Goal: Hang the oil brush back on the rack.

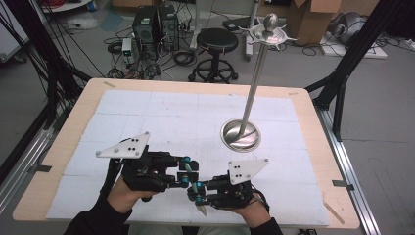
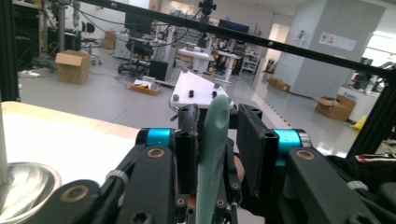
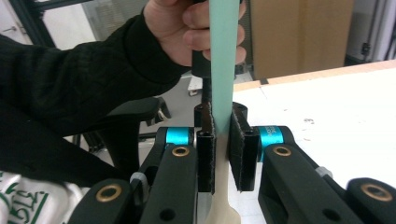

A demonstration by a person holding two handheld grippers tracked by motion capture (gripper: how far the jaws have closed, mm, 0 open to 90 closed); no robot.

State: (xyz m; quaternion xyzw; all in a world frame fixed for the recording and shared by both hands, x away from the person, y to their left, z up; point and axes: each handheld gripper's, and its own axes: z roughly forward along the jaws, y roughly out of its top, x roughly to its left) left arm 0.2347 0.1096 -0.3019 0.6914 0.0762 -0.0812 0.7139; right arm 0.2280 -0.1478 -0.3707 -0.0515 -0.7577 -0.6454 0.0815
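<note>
Between the right gripper's (image 3: 223,154) jaws sits a pale green spatula (image 3: 222,56), clamped tight: both pads press its flat handle, the green length running on ahead of the jaws and the cream end hanging back below them. Ahead of those jaws, the left hand (image 3: 196,23) in a dark sleeve wraps its own gripper. From the left gripper (image 2: 223,140) view, the same spatula's rounded green end stands between that gripper's jaws, close against the near-left pad, with a clear gap to the other pad; these jaws are partly open and not yet pressing on both sides, and no full grip can be seen. High view: both grippers meet nose to nose at the near edge of the surface (image 1: 161,112), left gripper (image 1: 188,171) just above the right gripper (image 1: 198,193), the spatula (image 1: 199,198) spanning the two. Well beyond the jaws, a steel stand (image 1: 241,133) rises from the surface.
</note>
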